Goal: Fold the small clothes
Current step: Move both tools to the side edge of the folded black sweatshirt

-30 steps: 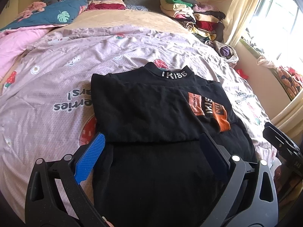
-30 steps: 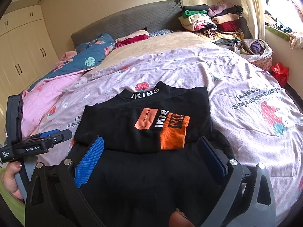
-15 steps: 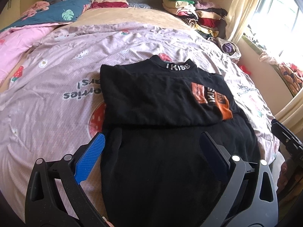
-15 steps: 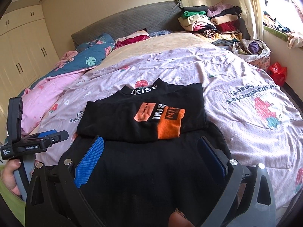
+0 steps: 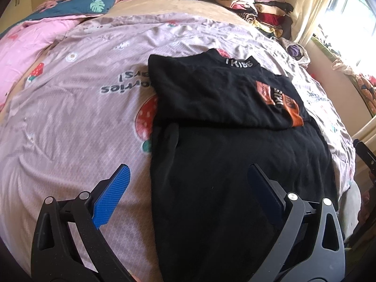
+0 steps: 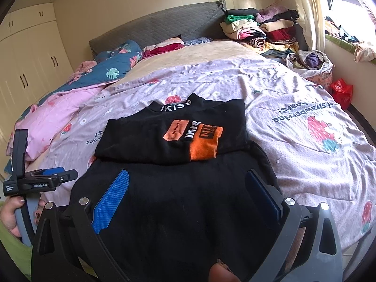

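Observation:
A black shirt (image 5: 211,94) with an orange print (image 6: 202,141) and "IKISS" on its collar lies flat on the lilac strawberry bedspread (image 5: 70,122). Its upper half is folded over into a neat rectangle, and the plain lower half (image 6: 183,199) reaches toward me. My left gripper (image 5: 188,168) is open above the shirt's near left edge, one blue pad (image 5: 112,195) over the bedspread. My right gripper (image 6: 187,172) is open above the lower half, holding nothing. In the right wrist view a hand (image 6: 11,216) holds the left gripper (image 6: 54,176) at the far left.
A pile of folded clothes (image 6: 263,28) sits at the back right by the grey headboard (image 6: 159,28). Pink (image 6: 54,115) and blue leaf-print quilts (image 6: 112,63) lie on the left. A laundry bag (image 6: 310,61) and a red bag (image 6: 342,91) are beside the bed at right.
Both grippers have drawn back toward the near edge of the bed, so more of the shirt's lower half shows. The left one also shifted left. The shirt has not moved.

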`<state>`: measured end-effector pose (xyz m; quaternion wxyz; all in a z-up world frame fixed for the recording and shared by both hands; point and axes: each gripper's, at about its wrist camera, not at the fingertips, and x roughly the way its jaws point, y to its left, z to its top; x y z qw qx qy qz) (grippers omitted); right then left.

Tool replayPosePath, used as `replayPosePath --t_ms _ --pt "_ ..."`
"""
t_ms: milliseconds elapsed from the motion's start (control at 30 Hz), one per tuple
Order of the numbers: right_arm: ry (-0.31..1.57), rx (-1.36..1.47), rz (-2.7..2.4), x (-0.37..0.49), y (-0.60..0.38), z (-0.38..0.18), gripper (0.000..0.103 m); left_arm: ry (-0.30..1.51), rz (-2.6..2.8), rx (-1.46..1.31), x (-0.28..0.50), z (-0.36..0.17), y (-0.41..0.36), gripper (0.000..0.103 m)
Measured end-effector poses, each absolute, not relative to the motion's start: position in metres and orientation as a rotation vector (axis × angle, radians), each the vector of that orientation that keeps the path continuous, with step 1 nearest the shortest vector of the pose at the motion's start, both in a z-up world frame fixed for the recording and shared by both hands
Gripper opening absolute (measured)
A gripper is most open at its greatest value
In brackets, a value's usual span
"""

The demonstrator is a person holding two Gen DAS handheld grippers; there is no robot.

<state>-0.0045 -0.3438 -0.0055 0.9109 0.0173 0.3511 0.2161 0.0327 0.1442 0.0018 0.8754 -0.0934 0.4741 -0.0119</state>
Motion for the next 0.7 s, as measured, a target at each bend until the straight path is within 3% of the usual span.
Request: replayPosePath --t_ms 700 --pt "0.786 0.019 0.444 -0.031 -0.366 -0.016 0.098 1.073 -0.025 -0.193 -0.008 -0.022 0.144 0.093"
